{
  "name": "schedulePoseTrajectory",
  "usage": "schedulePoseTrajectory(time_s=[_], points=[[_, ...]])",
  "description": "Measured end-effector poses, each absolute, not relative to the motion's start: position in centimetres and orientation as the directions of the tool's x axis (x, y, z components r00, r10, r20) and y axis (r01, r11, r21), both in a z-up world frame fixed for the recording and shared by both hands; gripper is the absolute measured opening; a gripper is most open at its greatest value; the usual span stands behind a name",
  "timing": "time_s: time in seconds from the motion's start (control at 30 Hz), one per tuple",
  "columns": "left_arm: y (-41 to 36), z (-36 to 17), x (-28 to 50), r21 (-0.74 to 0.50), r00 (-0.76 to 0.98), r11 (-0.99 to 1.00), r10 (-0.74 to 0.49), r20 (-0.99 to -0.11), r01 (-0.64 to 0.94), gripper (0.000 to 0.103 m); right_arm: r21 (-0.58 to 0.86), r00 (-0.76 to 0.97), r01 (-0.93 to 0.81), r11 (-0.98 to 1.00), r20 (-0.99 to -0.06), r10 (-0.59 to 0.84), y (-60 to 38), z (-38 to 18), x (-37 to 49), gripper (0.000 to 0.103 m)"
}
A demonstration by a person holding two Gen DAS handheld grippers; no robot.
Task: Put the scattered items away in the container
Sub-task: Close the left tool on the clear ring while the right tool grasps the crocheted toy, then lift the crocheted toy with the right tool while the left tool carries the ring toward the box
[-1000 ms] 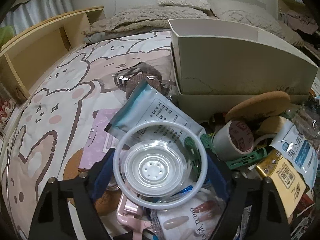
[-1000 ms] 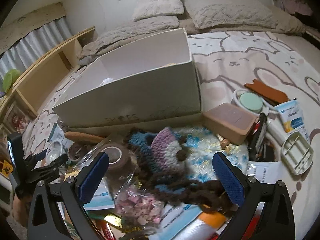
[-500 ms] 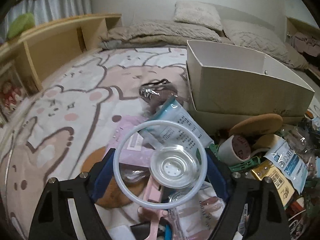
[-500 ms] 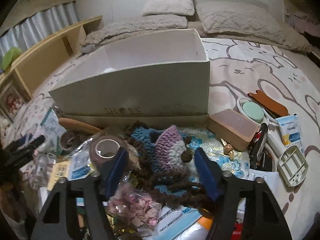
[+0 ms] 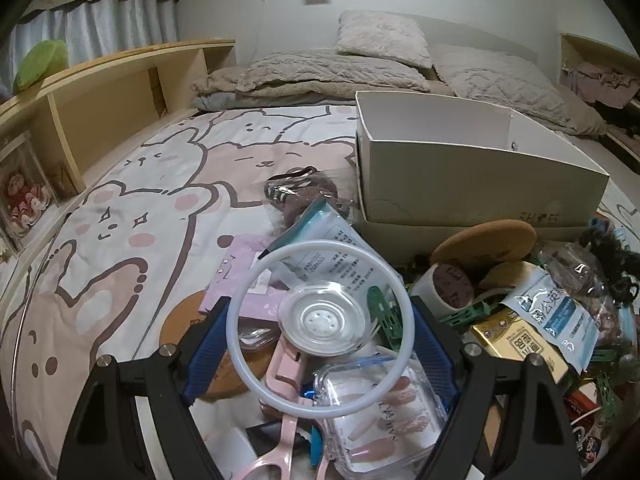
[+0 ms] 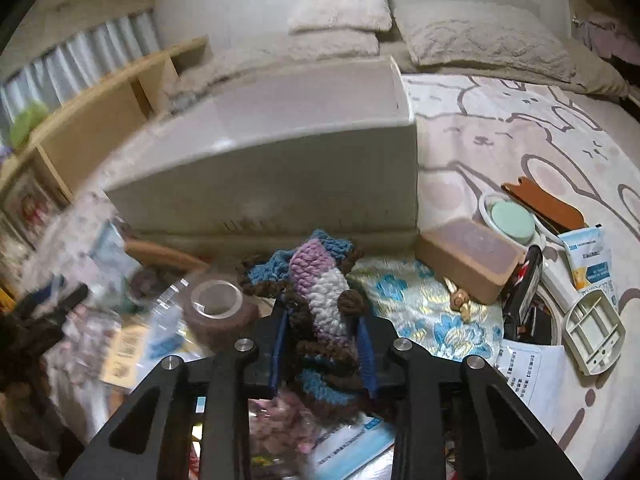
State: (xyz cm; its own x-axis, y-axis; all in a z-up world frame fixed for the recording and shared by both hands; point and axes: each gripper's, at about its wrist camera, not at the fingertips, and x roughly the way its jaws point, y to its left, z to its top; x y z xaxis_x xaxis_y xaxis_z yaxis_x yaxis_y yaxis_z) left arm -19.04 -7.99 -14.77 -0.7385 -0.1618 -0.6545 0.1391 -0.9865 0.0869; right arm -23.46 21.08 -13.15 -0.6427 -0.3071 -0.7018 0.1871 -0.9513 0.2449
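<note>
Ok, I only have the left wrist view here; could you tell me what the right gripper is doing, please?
Observer: The right gripper is closing its fingers on the crocheted piece, which sits between them.
Operator: Thanks. My left gripper holds the ringed lid; is anything lying right of the box?
Observer: Yes, a tan lidded case sits near its right corner.
Operator: Anything else there?
Observer: A white plastic tray lies further right on the bedspread.

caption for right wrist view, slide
Right hand-held gripper closing on crocheted piece before the white box.
</note>
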Motion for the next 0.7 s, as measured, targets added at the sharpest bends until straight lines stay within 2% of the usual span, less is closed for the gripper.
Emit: schedulePoseTrajectory(time_s=[0.7], points=[[-7.7,-13.9,-17.7,0.057,-0.744,-0.988,-0.144,-0.653,0.142,0.085,0.396,-0.742,0.179,-0.900,-0.547,-0.388,24.5,-9.7,-20.4,0.028]])
